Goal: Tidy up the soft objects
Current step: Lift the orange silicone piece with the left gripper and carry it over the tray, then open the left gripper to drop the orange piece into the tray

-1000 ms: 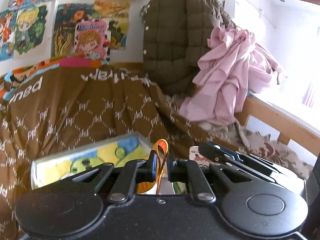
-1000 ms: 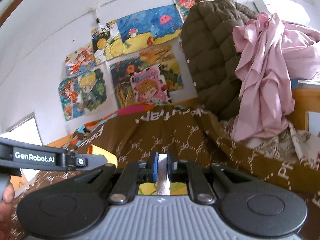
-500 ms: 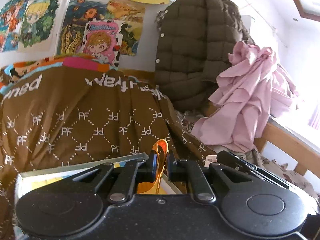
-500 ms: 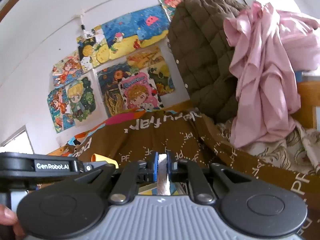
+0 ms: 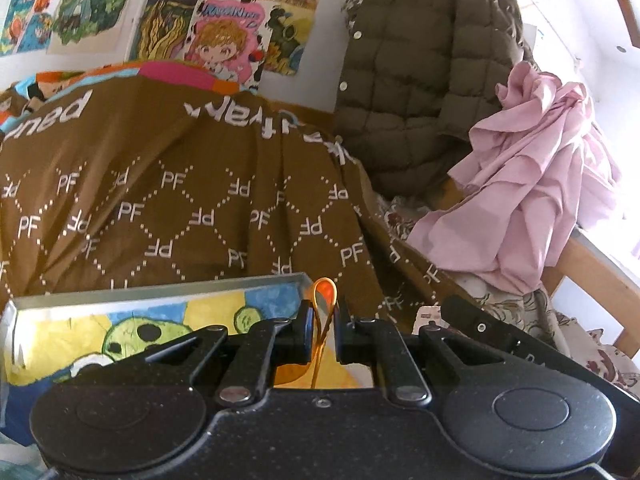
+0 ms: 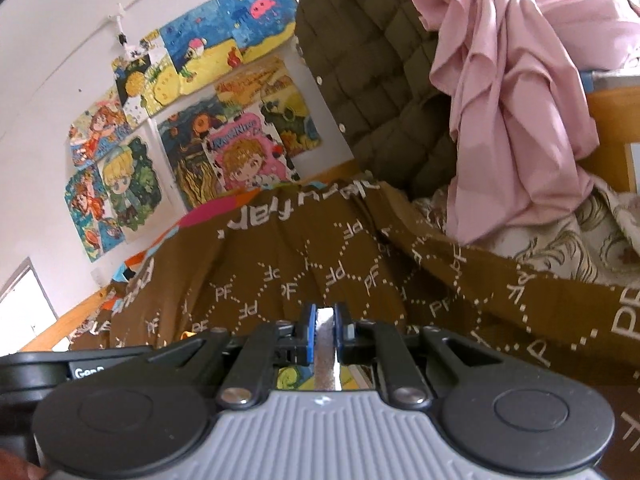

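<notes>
Lower now, left gripper (image 5: 323, 330) pinches an orange loop (image 5: 323, 304), right gripper (image 6: 323, 332) the tray's (image 5: 160, 290) half-hidden rim.

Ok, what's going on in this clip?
A person holds tongs in each hand over a bed draped in a brown blanket. The left tongs pinch an orange loop; the right tongs clamp the silvery edge of a painted frame, carried between both. A quilted jacket and pink cloth sit piled behind.

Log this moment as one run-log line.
left gripper: jaws shut on orange loop | right gripper: jaws shut on picture frame edge | brown blanket ahead
</notes>
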{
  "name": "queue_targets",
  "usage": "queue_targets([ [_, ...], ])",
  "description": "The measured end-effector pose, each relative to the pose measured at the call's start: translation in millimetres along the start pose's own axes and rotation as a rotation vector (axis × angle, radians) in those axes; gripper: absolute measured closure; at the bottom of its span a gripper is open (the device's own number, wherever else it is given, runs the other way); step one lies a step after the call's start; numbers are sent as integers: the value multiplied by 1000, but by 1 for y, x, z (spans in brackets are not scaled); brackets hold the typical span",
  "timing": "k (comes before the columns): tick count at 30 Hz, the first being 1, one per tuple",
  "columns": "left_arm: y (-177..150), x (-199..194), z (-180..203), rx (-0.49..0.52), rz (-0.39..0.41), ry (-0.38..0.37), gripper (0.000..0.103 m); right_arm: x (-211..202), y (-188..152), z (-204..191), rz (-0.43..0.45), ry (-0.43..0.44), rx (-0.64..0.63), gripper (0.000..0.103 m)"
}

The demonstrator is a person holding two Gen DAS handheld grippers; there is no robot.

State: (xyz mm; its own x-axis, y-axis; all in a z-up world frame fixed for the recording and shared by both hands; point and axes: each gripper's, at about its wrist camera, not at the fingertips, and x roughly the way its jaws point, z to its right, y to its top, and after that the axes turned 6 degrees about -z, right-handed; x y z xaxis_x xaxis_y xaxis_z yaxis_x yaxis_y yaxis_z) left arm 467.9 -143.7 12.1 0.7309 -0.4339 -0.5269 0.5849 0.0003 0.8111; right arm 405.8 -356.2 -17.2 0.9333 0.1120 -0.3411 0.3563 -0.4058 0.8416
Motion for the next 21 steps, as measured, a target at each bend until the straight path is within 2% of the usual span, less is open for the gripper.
queue_targets([
  [8, -13, 15, -7, -2, -56, 20, 92, 15, -9, -7, -89, -17, -30, 92],
  [13, -18, 21, -18, -49, -83, 21, 92, 19, -12, -14, -135, -3, -47, 89],
  [21, -16, 19, -31, -138, -64, 24, 86, 20, -12, -13, -158, 1, -35, 80],
])
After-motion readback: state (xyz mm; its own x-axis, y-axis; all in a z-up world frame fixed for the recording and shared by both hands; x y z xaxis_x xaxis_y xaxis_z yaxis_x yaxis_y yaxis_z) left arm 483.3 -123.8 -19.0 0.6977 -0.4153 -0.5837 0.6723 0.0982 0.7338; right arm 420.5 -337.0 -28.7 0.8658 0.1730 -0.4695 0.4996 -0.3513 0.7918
